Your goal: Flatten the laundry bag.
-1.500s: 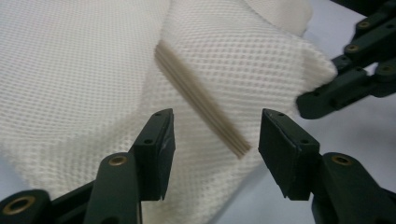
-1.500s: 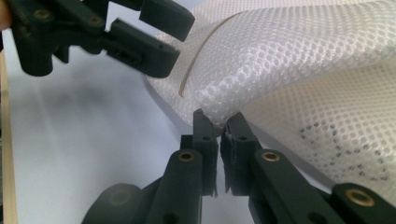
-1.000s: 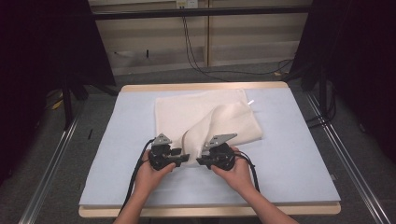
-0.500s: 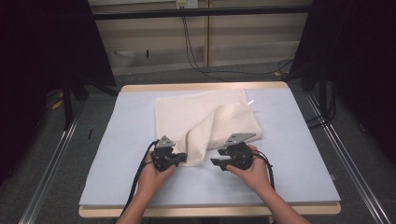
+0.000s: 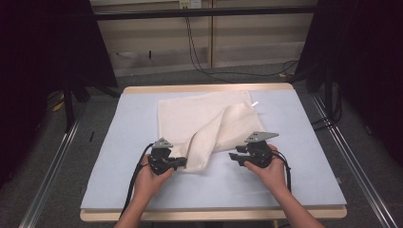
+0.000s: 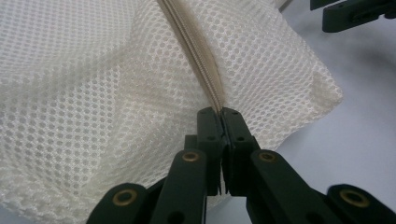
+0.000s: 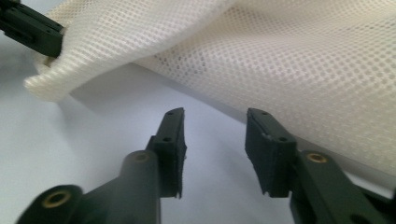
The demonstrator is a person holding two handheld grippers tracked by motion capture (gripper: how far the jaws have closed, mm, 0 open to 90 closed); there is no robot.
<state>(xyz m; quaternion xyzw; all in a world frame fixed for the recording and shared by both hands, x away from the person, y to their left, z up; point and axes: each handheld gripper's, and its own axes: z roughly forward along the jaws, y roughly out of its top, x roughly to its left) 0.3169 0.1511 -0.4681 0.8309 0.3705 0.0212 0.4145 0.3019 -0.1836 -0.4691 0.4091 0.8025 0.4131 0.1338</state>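
Mesh, cream, zippered: bag (image 5: 209, 130) is seen lying centre of the high view on a pale blue mat (image 5: 304, 142), one corner folded over and pulled toward lower centre.

Handling, judged: light, limp, no stiffness; it will drape and drag rather than lift flat. Open weave can snag on pad edges. The zipper tape (image 6: 198, 60) is the firmest part, so hold is best taken there or on a seam, not on loose mesh.

Left gripper (image 5: 179, 163), lower left of centre in the high view: jaws pressed together, pinching the zipper end at the folded corner; in the left gripper view (image 6: 222, 113) the tape is seen running straight into the closed tips. Hand is wrapped under the body, gripper held low and near level, pointed toward frame right.

Right gripper (image 5: 234, 156), right of centre: jaws spread partway, nothing between them; they have just been closing a little. In the right gripper view (image 7: 214, 140) bare mat is seen between the pads, bag edge just beyond. Held low, pointed toward frame left at the fold, clear of the bag.

Next grip is likely wanted on the near edge or zipper, opposite the left pinch.
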